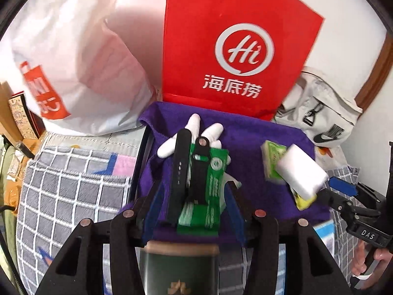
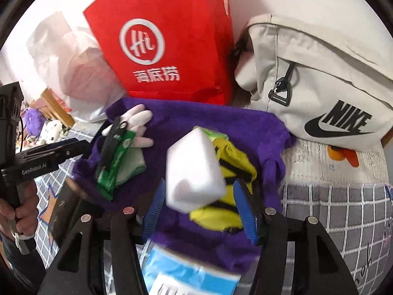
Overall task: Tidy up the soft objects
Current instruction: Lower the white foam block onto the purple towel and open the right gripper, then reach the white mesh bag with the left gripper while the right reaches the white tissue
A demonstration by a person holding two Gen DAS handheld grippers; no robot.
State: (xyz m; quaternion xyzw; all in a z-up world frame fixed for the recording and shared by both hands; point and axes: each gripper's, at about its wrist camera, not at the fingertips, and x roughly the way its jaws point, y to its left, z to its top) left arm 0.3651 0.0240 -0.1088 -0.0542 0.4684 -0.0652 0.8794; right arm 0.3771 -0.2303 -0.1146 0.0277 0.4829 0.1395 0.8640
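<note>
Left tongs (image 1: 194, 196) spread around green packet (image 1: 208, 196), right tongs (image 2: 199, 204) parted beside white sponge (image 2: 194, 169), yellow cloth (image 2: 228, 172) clear only rightward.

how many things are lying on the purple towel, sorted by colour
white: 2, the glove and the sponge block
green: 2, the long packet and the small tissue pack
black: 1, the strap
yellow: 1, the yellow item under the sponge block
total: 6 on the purple towel

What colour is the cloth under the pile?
Purple cloth; the right wrist view shows it best.
</note>
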